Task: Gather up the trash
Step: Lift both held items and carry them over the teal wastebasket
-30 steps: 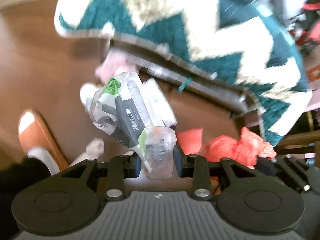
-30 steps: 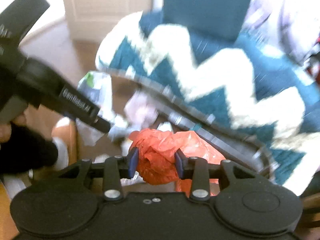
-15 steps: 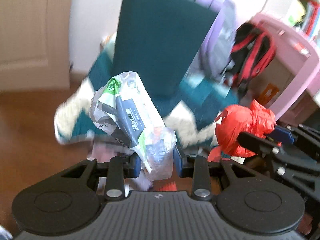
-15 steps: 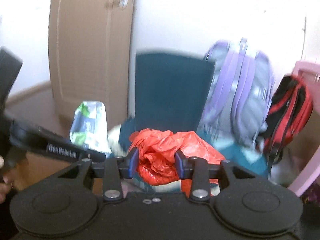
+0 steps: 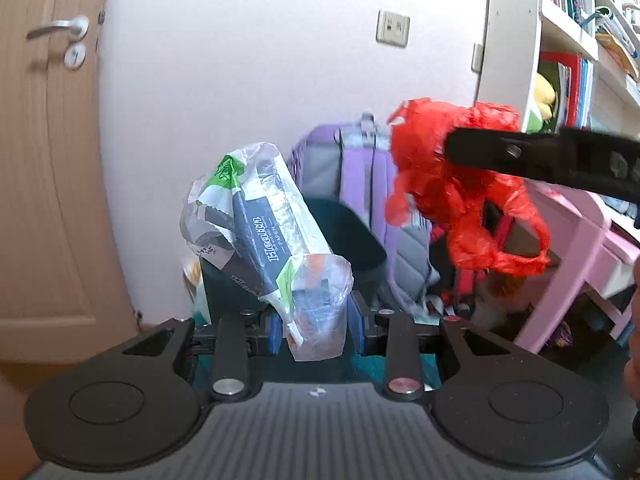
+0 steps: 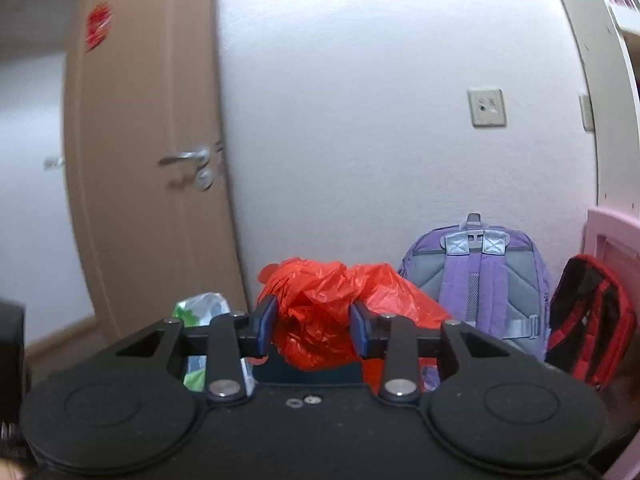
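Note:
My left gripper (image 5: pixel 314 326) is shut on a crumpled clear plastic wrapper (image 5: pixel 260 224) with green, white and dark blue print, held up in the air. My right gripper (image 6: pixel 314 326) is shut on a crumpled red plastic bag (image 6: pixel 320 312). In the left wrist view the red plastic bag (image 5: pixel 460 192) hangs at the upper right from the right gripper's black finger (image 5: pixel 540 156). A bit of the printed wrapper (image 6: pixel 200 312) shows low at the left in the right wrist view. Both grippers are raised well above the floor and point toward a white wall.
A tan door (image 5: pixel 48 140) with a metal handle stands left. A purple backpack (image 6: pixel 480 280) and a red-and-black backpack (image 6: pixel 588 320) lean on the wall. A dark teal chair back (image 5: pixel 340 240), a pink desk (image 5: pixel 580 248) and white bookshelves (image 5: pixel 560 40) are ahead and right.
Both grippers have risen from near the floor and the zigzag rug to chest height, tilting up toward the wall. Each keeps its hold on its piece of trash.

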A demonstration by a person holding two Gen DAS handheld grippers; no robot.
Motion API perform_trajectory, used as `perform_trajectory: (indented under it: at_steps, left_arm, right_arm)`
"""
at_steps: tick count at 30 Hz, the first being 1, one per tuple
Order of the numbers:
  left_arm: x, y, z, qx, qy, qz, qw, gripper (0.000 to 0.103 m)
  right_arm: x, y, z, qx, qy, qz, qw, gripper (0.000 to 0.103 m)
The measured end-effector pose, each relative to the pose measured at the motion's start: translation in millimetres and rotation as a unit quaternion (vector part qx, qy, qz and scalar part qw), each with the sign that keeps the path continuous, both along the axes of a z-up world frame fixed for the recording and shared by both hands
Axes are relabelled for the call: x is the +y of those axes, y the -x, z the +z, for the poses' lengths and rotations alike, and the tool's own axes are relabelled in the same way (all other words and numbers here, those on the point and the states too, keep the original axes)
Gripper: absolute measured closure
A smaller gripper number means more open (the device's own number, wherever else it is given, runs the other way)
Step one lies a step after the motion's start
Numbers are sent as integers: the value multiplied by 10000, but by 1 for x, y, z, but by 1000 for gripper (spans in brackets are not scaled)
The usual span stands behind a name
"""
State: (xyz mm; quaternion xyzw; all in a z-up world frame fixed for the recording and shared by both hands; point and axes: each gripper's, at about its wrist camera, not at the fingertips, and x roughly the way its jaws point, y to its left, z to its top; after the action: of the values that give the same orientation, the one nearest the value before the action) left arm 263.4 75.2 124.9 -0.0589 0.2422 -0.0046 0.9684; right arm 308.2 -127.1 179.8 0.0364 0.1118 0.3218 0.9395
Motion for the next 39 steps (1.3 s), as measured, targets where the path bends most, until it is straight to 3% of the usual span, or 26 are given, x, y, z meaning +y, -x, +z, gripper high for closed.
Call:
perform_trajectory:
  at_steps: [8,11,16,25,31,34,39]
  left_arm:
    - [14,-63,8,15,-195,18,9998,71]
    - [24,-86,-2,102,-190,48,9998,71]
    - [33,-120,-25,398,-107,90,9991,71]
    - [44,-156,-60,944,-41,67,9955,71]
    - [46,-165,-72,1101,-26,96,9939,71]
    - [44,-175,-75,1204,-131,116,9926,70]
    - [43,-172,-73,1082,-74,196,9939,37]
  right_arm:
    - [27,-88,-7,854,-927,-65,9920,66]
    - [34,-115,-22,1166,-1284,-28,9848,66]
    - [46,-151,-58,1679,-1432,-187,9752,66]
    - [63,-179,-94,2198,-488,-877,9704,65]
    - [66,-186,-104,2523,-254,-1061,9615,59]
    - [66,-185,-104,2532,-214,-1077,9612,44]
    - [62,-177,-91,2367,-157,-1035,9659,43]
